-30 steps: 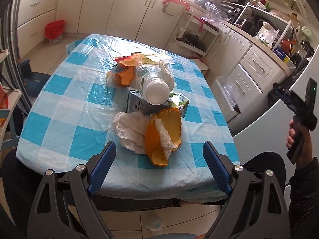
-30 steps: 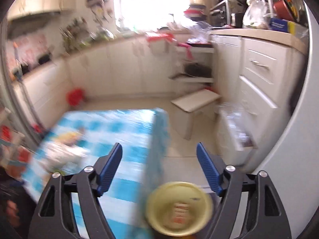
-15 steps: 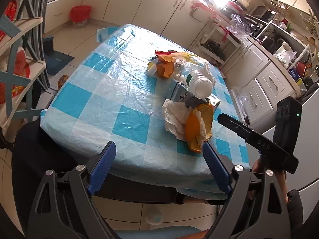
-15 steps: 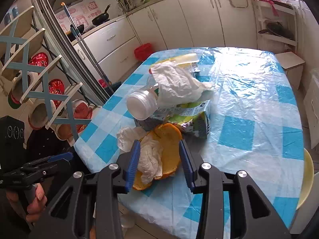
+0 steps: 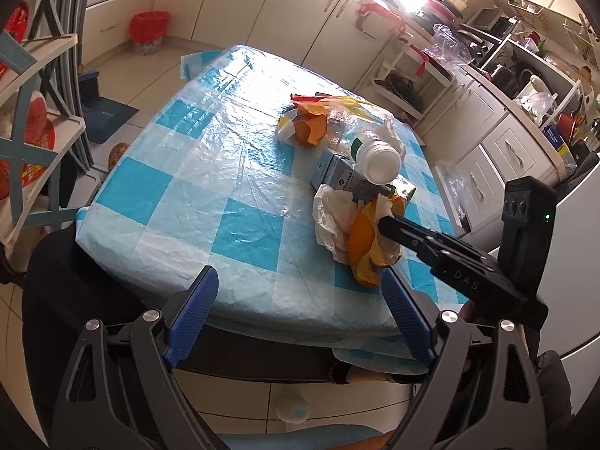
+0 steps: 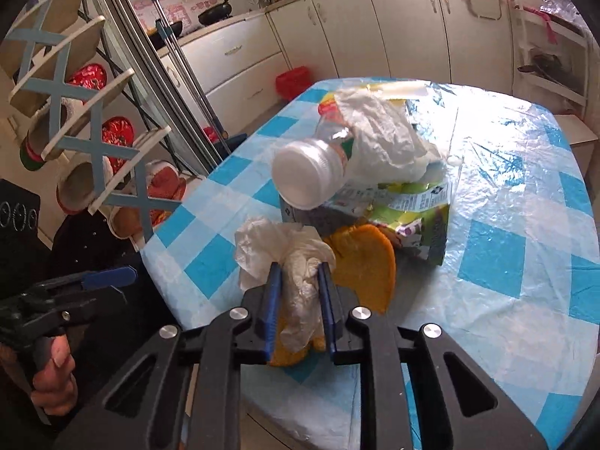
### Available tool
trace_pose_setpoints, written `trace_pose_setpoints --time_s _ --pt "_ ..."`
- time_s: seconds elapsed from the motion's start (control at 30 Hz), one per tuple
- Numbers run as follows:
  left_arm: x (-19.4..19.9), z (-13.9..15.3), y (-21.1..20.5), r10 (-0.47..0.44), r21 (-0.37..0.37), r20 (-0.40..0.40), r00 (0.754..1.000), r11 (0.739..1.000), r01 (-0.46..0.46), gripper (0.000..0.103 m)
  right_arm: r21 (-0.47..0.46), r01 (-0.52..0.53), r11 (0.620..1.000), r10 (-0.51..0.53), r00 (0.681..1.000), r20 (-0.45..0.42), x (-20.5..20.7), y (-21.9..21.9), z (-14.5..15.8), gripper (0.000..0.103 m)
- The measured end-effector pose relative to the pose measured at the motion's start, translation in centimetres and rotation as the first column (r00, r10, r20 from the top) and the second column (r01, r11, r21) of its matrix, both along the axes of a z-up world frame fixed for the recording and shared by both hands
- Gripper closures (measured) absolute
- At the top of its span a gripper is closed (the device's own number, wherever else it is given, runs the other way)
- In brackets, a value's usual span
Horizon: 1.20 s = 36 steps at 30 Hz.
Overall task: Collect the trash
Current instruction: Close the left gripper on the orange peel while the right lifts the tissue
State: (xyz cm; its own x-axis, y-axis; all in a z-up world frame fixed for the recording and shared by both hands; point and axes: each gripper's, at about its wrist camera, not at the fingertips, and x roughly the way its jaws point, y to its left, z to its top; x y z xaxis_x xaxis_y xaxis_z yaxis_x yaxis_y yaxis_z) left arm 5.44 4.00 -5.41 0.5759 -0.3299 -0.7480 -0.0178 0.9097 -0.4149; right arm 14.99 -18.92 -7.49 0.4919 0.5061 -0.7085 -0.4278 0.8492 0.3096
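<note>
Right wrist view: right gripper (image 6: 298, 302) closing on crumpled tissue (image 6: 300, 281) atop orange peel (image 6: 365, 262); peel may snag. Left gripper (image 5: 296, 315) wide, empty.

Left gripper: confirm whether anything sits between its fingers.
No. In the left wrist view the left gripper hangs wide open short of the table, with only tablecloth showing between its blue fingers.

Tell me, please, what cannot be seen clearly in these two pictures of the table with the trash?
- Right tongs, closing on the crumpled tissue: the tissue hides whether the orange peel is pinched too.
- Carton, left wrist view: the white bottle and tissue cover most of it; print too small.
- Far peel pile: a clear bag blurs what lies behind.
- Left tongs: open, nothing between them.
</note>
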Motion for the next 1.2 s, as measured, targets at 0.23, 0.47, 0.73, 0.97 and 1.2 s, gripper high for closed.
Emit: trace_pose_setpoints --time_s 0.23,0.47,0.73,0.97,1.2 --pt "1.7 0.8 -3.9 -0.107 0.048 0.04 0.994 0.993 0.105 0.018 0.074 0.151 0.986 -0.156 0.986 0.065 -0.7 -4.1 1.3 0.082" --pt "5.1 -1.5 -7.8 -0.175 0.09 0.006 0.985 0.981 0.174 0.018 0.0 0.282 0.959 -0.281 0.956 -0.081 0.4 -7.2 -1.7 0.082" --pt "7.6 -3.0 -10.1 -0.193 0.136 -0.011 0.981 0.972 0.193 0.027 -0.129 0.275 0.953 -0.286 0.955 -0.08 1.0 -6.0 -2.6 0.077" --pt "8.5 -4.6 -10.2 -0.203 0.098 -0.045 0.978 0.974 0.207 0.05 -0.16 0.265 0.951 -0.28 0.957 -0.079 1.0 -5.5 -2.9 0.064" --pt "8.9 -4.9 -9.3 -0.174 0.085 -0.051 0.983 0.98 0.178 0.086 -0.172 0.259 0.95 -0.274 0.959 -0.068 1.0 -5.3 -2.9 0.061"
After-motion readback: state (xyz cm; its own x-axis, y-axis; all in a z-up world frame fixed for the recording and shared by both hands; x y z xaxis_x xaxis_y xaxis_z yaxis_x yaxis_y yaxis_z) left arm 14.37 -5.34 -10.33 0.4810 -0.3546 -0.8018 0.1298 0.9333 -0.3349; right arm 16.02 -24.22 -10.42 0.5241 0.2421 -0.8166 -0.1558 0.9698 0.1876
